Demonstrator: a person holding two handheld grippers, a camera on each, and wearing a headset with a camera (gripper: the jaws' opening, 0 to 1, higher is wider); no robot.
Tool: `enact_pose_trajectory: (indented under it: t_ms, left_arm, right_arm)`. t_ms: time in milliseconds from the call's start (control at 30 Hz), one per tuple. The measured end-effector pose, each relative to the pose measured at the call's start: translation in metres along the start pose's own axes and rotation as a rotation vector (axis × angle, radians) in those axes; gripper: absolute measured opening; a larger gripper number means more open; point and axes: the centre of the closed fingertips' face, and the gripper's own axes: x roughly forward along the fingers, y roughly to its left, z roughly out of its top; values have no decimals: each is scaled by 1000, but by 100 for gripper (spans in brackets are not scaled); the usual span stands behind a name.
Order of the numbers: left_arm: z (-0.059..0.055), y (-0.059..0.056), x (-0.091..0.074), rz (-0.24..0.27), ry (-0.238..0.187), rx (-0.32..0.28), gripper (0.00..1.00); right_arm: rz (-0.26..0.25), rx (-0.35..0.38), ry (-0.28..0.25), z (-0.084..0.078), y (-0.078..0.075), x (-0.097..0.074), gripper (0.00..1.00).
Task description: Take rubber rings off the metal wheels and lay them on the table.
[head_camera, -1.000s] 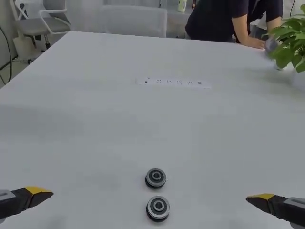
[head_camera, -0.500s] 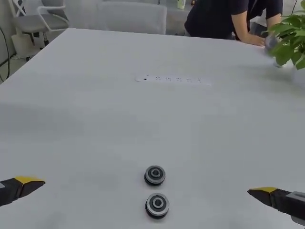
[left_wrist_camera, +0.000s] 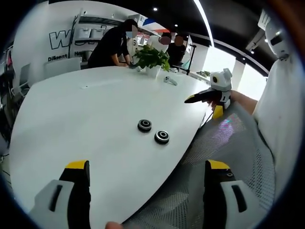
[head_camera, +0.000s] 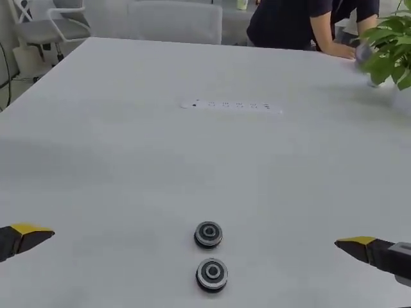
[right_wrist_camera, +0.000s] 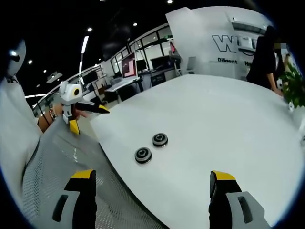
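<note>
Head view: the desk is matte pale grey, smooth and broad. Two metal wheels lie flat near its front edge, one behind the other and slightly apart: the far wheel and the near wheel. Each is a round disc with a silvery hub, and each has one black rubber ring seated around its rim, so the count is 2 wheels and 2 rings. One white power strip lies mid-desk; its sockets are too small to count. One leafy green plant stands at the far right, and one person in a dark top leans on the far edge. The left gripper and the right gripper show black, yellow-tipped jaws well to either side of the wheels. Left gripper view: the two jaws are spread wide and released, with nothing between them. Both wheels lie ahead near the desk edge, and the right gripper is beyond them, held in a hand. The wall lettering starts with a large "W"; the smaller line below it cannot be read with confidence. Right gripper view: the two jaws are likewise wide apart and released, with both wheels ahead on the desk.
</note>
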Motion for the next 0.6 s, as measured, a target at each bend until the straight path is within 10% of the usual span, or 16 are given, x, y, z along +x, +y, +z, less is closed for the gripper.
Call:
enact_pose_trajectory:
  t_ms: [600]
  left_arm:
    - [48, 17, -20, 35, -40, 170, 99]
  right_arm:
    - [8, -195, -55, 71, 5, -9, 89]
